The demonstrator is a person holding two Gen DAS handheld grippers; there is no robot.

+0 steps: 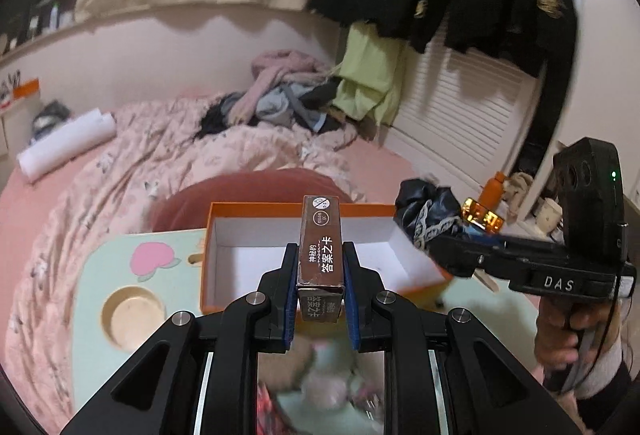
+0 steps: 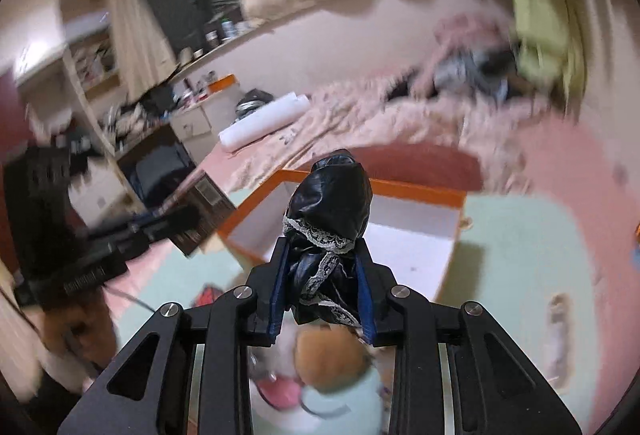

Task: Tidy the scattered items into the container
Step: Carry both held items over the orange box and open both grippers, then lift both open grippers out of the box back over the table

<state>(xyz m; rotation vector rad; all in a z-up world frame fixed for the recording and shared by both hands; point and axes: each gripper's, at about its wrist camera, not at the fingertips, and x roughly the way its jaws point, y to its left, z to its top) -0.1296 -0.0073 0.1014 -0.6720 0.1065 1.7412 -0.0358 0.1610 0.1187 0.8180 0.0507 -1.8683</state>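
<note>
Left hand-held gripper (image 1: 320,267) clamping brown card box (image 1: 321,243), right hand-held gripper (image 2: 323,275) clamping black lace-trimmed pouch (image 2: 330,203), orange box (image 1: 240,211) beyond

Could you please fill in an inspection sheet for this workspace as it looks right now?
Surface: mint lap table with a round cup recess, set on a pink bed.
Job's things: orange box, white inside, open and apparently empty; brown card box; black lace-trimmed pouch.
Clutter: blurred plush items near both cameras.
Grippers: left gripper clamps the card box; right gripper clamps the pouch.
Cables: thin cord by the left hand.
Surroundings: rumpled quilt, clothes pile, hanging garments.
</note>
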